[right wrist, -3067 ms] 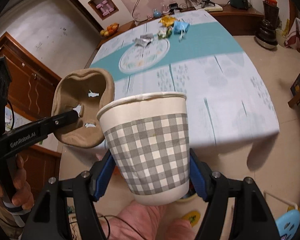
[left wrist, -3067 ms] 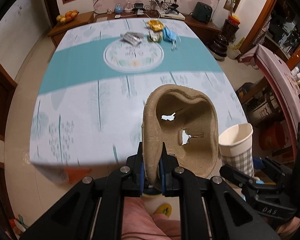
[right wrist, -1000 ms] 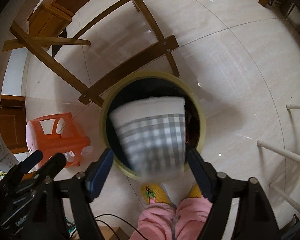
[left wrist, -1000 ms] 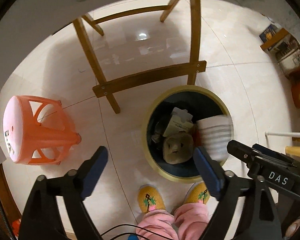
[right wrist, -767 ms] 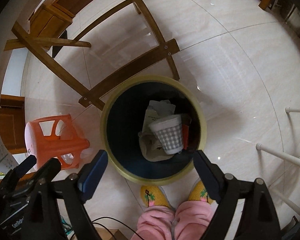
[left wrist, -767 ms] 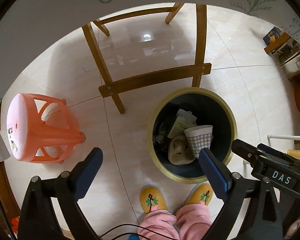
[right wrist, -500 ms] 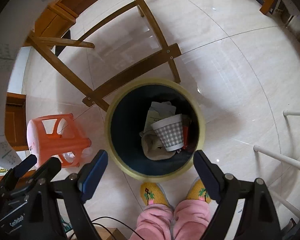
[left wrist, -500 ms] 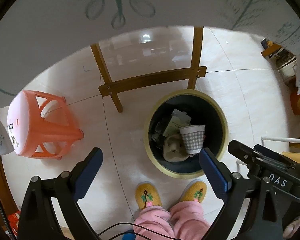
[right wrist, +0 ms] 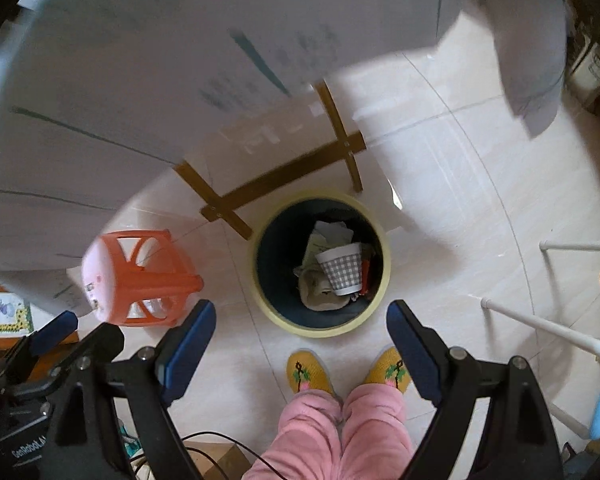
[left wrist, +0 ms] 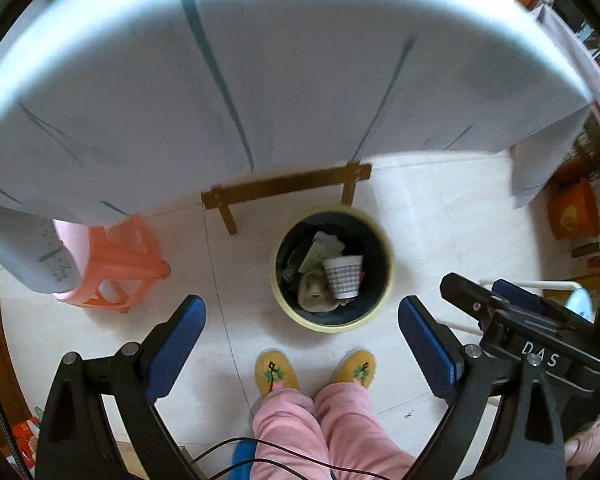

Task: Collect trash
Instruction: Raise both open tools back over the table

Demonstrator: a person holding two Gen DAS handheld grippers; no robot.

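Observation:
A round bin (left wrist: 384,300) with a yellow rim stands on the floor below both grippers, also seen as the bin (right wrist: 384,280) in the right wrist view. Inside it lie a grey checked paper cup (left wrist: 343,278), a brown pulp tray (left wrist: 314,294) and crumpled papers. The same cup (right wrist: 341,269) and tray (right wrist: 320,294) show from the right. My left gripper (left wrist: 302,312) hangs open high above the bin, nothing between its blue pads. My right gripper (right wrist: 300,318) is open too and empty.
The tablecloth's hanging edge (left wrist: 260,80) fills the upper half of both views. An orange plastic stool (left wrist: 120,264) lies tipped at the left. A wooden table brace (left wrist: 284,188) stands behind the bin. The person's yellow slippers (left wrist: 276,372) and pink trousers are below.
The cup dropped from my right gripper into the bin beside the pulp tray. Both grippers then rose, so the bin looks smaller and the tablecloth edge came into view.

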